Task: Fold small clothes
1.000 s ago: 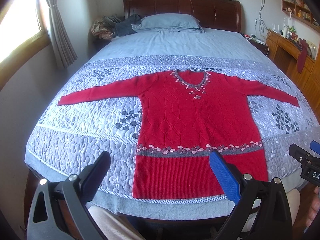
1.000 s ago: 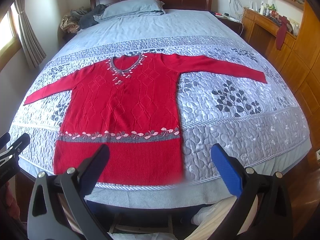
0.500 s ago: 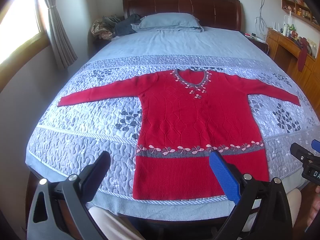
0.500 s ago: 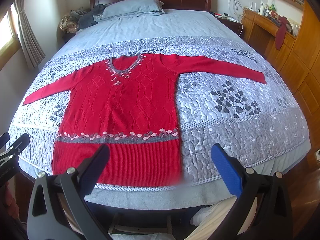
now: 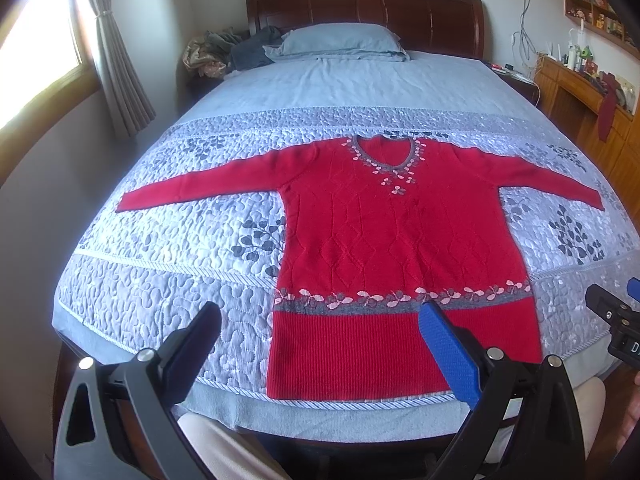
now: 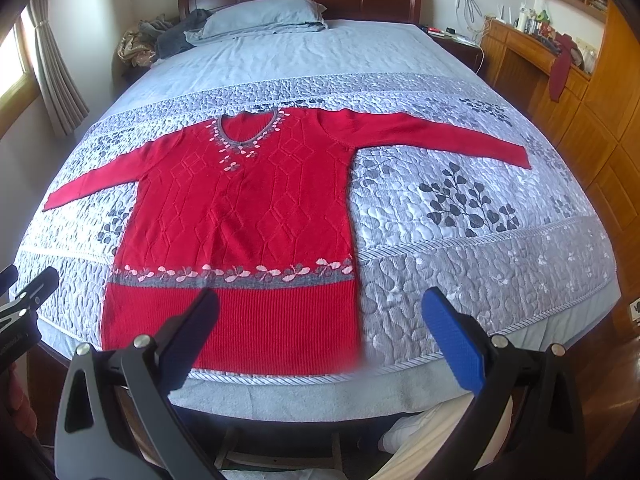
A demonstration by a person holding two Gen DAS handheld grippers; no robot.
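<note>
Nothing moved; red sweater flat, both hand-held grippers apart

Bed: wooden headboard at the far end, foot end nearest the left gripper and right gripper.
Quilt: grey-white with a leaf print, covering the near half of the bed.
Sweater: red, flat on the quilt, sleeves spread, hem toward the grippers, ahead of the left gripper and ahead-left of the right one.
Pillow: blue-grey, far ahead by the headboard.
Clothes heap: far left, beside the pillow.
</note>
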